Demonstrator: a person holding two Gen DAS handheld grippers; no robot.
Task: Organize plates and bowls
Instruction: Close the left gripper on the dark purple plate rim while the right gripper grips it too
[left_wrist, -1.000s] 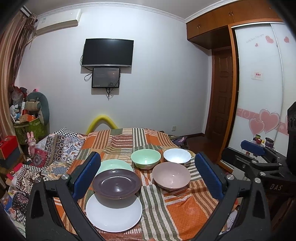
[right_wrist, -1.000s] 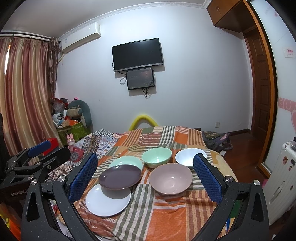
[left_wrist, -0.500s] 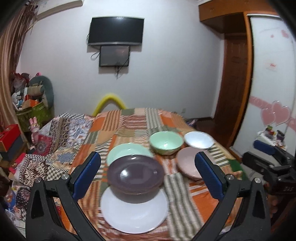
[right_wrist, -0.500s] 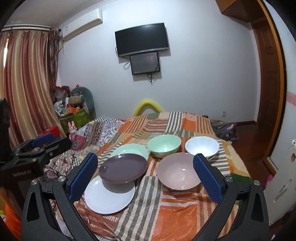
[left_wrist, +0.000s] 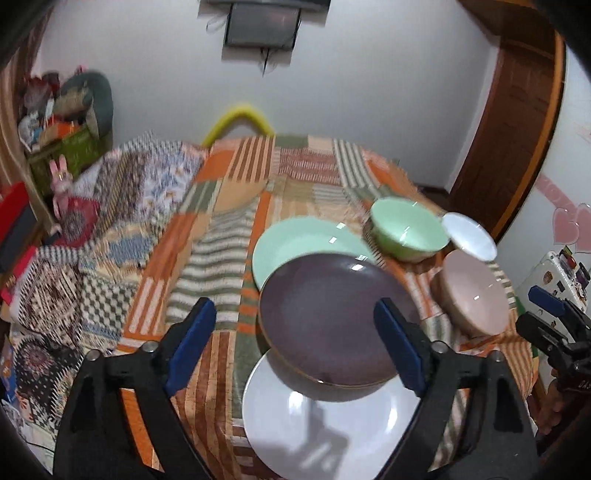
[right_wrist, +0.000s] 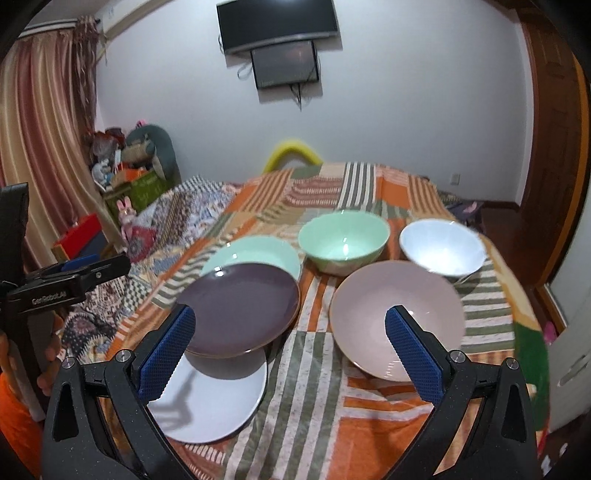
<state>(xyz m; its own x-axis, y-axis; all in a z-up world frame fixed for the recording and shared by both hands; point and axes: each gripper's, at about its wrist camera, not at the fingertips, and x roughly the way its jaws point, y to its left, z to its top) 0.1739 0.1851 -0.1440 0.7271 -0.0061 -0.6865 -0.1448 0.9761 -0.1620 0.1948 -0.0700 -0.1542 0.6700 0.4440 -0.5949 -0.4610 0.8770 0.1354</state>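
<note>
Evidently the approach: left gripper (left_wrist: 295, 350) fingers, just narrowing yet wide and empty, near the purple plate (left_wrist: 332, 314); right gripper (right_wrist: 291, 358) wide, empty. Next, a rim grip.

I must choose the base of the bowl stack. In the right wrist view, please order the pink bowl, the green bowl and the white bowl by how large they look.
1. Pink bowl, clearly largest, but also nearest the camera.
2. Mint green bowl and white bowl: these look alike, so I cannot rank them.
</note>
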